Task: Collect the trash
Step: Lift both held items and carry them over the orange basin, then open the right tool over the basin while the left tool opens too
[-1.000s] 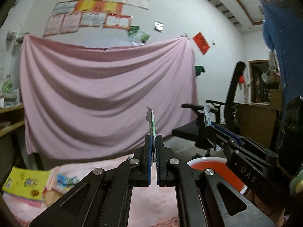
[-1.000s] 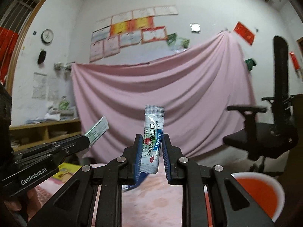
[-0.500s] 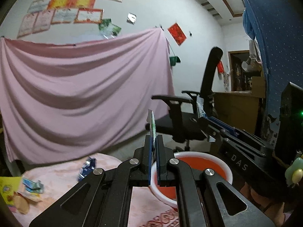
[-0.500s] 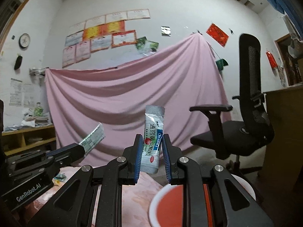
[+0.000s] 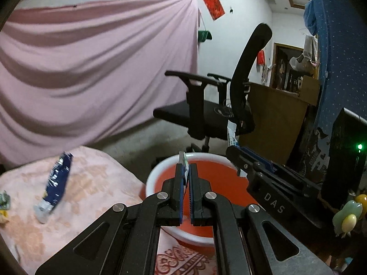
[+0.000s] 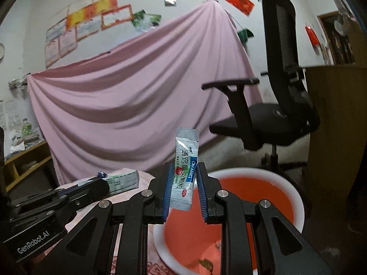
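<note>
My right gripper (image 6: 183,184) pinches an upright white sachet (image 6: 185,168) above the red basin's (image 6: 296,197) near rim; my left gripper (image 5: 186,181) clamps a thin green packet (image 5: 183,158) just beside it.

basin (image 6: 296,197) rim behind tool, blue wrapper (image 5: 56,181) blurred
</note>
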`<state>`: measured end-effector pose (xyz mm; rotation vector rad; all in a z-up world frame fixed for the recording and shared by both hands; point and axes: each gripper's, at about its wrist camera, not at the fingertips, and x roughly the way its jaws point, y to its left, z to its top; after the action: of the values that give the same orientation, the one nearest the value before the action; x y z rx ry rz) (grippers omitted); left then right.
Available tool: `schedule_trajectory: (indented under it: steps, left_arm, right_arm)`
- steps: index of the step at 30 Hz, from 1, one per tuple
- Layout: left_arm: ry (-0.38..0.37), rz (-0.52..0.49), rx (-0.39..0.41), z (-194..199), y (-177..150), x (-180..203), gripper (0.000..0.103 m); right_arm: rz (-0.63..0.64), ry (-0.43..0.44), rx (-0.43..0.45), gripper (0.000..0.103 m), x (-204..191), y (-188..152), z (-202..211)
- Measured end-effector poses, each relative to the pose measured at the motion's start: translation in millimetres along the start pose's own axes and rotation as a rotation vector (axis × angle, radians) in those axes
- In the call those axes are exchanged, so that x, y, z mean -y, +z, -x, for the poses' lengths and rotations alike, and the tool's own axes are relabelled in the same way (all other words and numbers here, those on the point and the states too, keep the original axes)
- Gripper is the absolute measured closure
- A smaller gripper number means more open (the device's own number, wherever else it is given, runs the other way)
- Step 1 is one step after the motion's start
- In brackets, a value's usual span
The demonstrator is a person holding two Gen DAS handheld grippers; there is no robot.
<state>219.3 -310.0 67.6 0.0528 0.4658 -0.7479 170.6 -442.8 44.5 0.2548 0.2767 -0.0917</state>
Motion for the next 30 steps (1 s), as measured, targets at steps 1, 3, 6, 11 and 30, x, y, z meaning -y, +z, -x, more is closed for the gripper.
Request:
schedule_trajectory:
  steps: [1, 3, 6, 11, 30]
  left_arm:
    - [-0.006, 0.007, -0.012, -3, 1, -1, 0.101]
    - [-0.011, 0.029, -0.027, -9, 2, -2, 0.101]
    - [-0.015, 0.059, -0.055, -12, 0, -7, 0.1]
    - [-0.016, 0.108, -0.087, -13, -2, -17, 0.099]
    - [0.168, 0.2, 0.082, 62, -10, -62, 0.06]
  right_arm:
    - [-0.008, -0.007, -0.014, 0.083, 3, -1, -2]
    - [-0.02, -0.015, -0.033, 0.083, 7, -4, -5]
    - [-0.039, -0.025, -0.059, 0.083, 13, -6, -9]
    - [-0.054, -0.031, -0.076, 0.077, 17, -7, -11]
    - [0.025, 0.024, 0.058, 0.054, -17, 4, 8]
